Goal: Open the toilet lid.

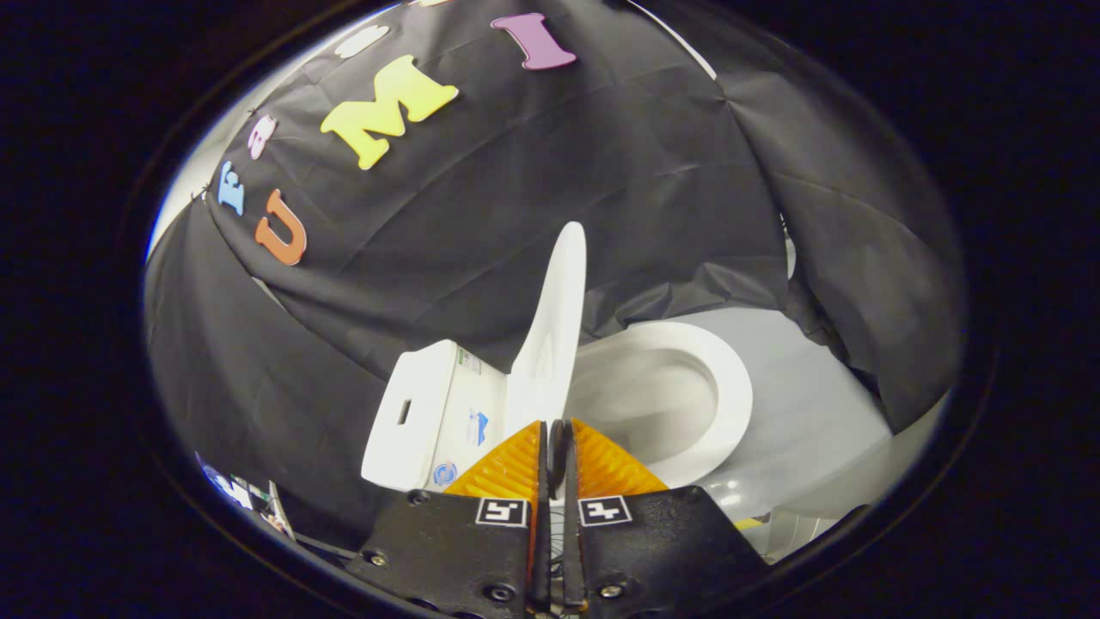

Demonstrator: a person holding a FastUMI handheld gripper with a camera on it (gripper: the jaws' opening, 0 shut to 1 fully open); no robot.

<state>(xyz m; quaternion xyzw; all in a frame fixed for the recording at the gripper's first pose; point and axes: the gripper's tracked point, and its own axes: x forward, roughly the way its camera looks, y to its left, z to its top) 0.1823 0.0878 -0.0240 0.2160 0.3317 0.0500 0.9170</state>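
Observation:
A white toilet stands just beyond my fingers. Its lid [554, 327] is raised and stands almost upright, seen nearly edge-on, between the tank [412, 413] and the open bowl. The seat ring [730, 387] lies flat around the bowl [644, 395]. My gripper [557, 427] is shut, its fingertips pressed together just below the lid's lower end. I see nothing held between them.
Black cloth walls hang close behind and beside the toilet. A grey floor [816, 413] spreads past the bowl. Some small cluttered items [249, 499] lie low beside the tank.

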